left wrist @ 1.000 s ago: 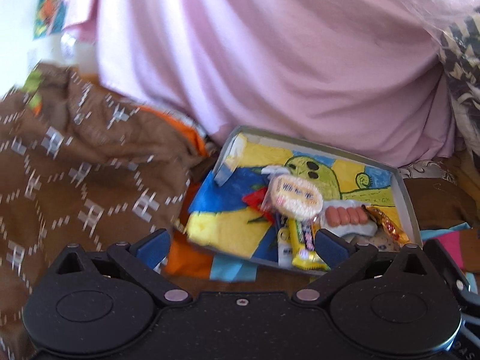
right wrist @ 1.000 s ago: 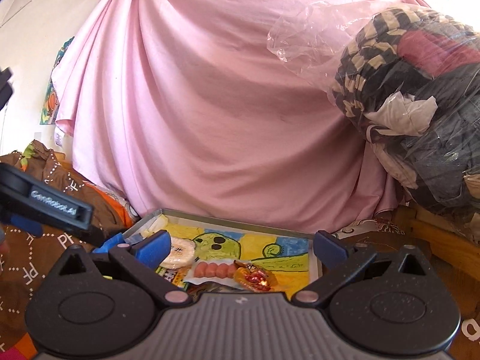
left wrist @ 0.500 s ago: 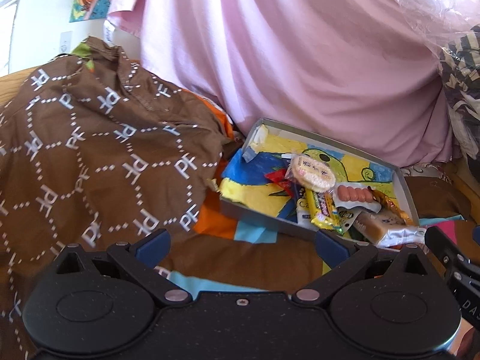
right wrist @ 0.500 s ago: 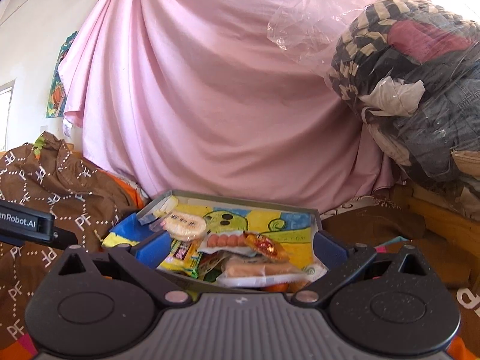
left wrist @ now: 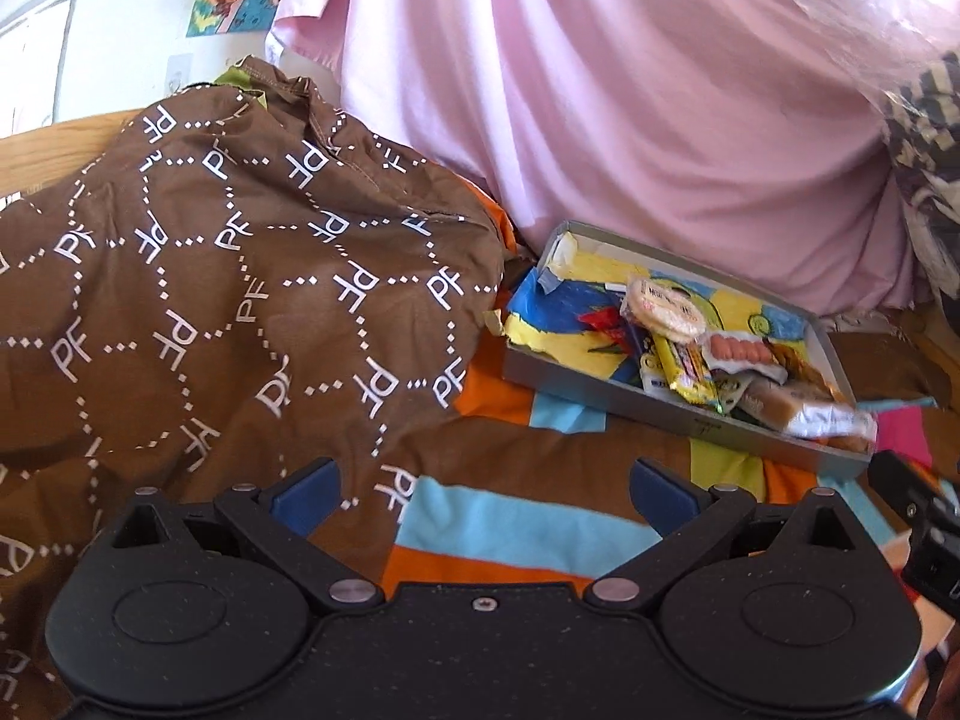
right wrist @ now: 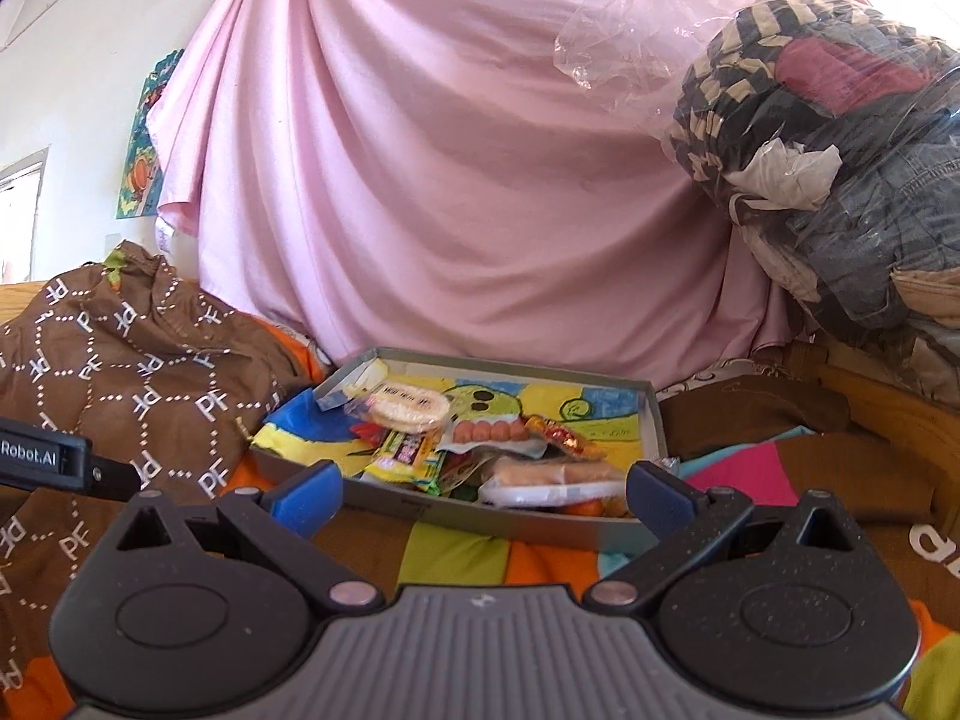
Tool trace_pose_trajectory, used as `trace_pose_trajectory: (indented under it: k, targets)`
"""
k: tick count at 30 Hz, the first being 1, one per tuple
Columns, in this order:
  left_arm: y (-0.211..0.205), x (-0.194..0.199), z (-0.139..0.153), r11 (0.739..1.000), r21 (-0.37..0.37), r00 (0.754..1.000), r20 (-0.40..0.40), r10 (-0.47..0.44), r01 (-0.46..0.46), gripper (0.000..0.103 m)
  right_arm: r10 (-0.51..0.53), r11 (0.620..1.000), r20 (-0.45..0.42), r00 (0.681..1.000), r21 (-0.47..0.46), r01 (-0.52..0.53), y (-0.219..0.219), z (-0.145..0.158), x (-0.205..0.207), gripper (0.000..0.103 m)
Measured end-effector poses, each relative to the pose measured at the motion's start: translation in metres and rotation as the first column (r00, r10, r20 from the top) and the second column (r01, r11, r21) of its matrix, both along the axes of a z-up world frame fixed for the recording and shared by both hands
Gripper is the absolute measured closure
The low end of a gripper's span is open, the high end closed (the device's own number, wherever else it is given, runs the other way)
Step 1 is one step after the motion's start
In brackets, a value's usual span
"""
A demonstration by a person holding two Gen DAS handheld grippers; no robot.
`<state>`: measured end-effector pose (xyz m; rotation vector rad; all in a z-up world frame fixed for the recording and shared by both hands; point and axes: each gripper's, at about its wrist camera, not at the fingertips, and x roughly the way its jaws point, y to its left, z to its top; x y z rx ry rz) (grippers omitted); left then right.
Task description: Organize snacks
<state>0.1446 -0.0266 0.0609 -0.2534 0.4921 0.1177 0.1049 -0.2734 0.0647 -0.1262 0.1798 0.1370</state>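
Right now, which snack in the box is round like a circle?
The round rice cracker in clear wrap, lying on top near the box's far left. The other snacks are long packets and bars.

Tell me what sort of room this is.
Probably a bedroom: a patchwork bedspread underfoot, a wooden frame at the side, bagged clothes piled up, and a pink sheet hung behind.

Snacks (right wrist: 480, 456) in tray (right wrist: 654, 420)

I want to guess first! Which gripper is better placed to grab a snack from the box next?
Probably the right gripper: it is open and faces the snack box straight ahead. The left gripper is open too, but the box sits off to its right.
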Motion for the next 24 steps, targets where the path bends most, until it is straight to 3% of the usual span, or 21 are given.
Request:
trace_pose_trajectory:
  k: [8, 17, 24]
  targets:
    - [0.001, -0.026, -0.012, 0.999, 0.035, 0.999, 0.001, -0.035, 0.035, 0.001, -0.004, 0.999, -0.056, 0.998, 0.032, 0.005, 0.001, -0.012, -0.024, 0.0]
    - [0.004, -0.041, -0.021, 0.999, 0.009, 0.999, -0.024, -0.048, 0.049, 0.001, -0.015, 0.999, -0.112, 0.994, 0.049, 0.02, 0.0, -0.02, -0.041, 0.0]
    - [0.002, -0.048, -0.029, 0.997, 0.032, 0.997, -0.038, -0.065, 0.066, 0.001, -0.023, 0.998, -0.164, 0.986, 0.058, 0.033, 0.0, -0.029, -0.049, 0.0]
